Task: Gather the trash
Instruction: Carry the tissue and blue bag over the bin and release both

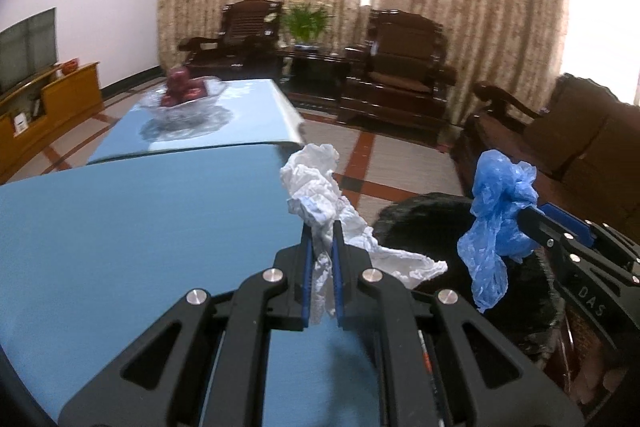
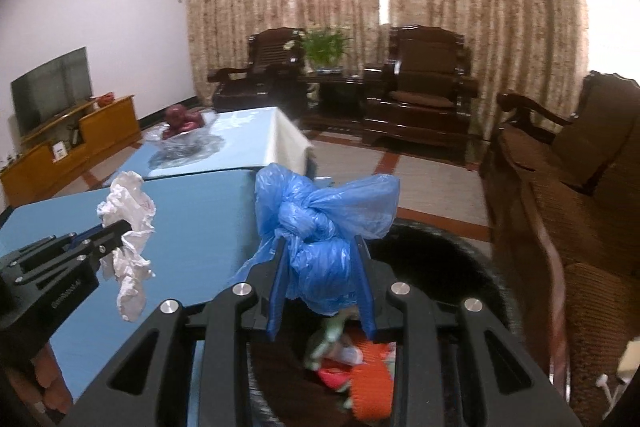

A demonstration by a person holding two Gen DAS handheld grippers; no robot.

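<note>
The left hand-held gripper points forward and slightly down over the edge of the blue table, its jaws nearly together and pinching a crumpled white paper that hangs in creased folds past both sides. Just to its right, the right hand-held gripper tilts down the same way, jaws partly apart and clamped on a knotted blue plastic bag, thin, glossy and wrinkled. Below this bag sits a round bin lined in black, with orange and green scraps inside. Farther along the table stands a clear glass bowl of dark red fruit.
</note>
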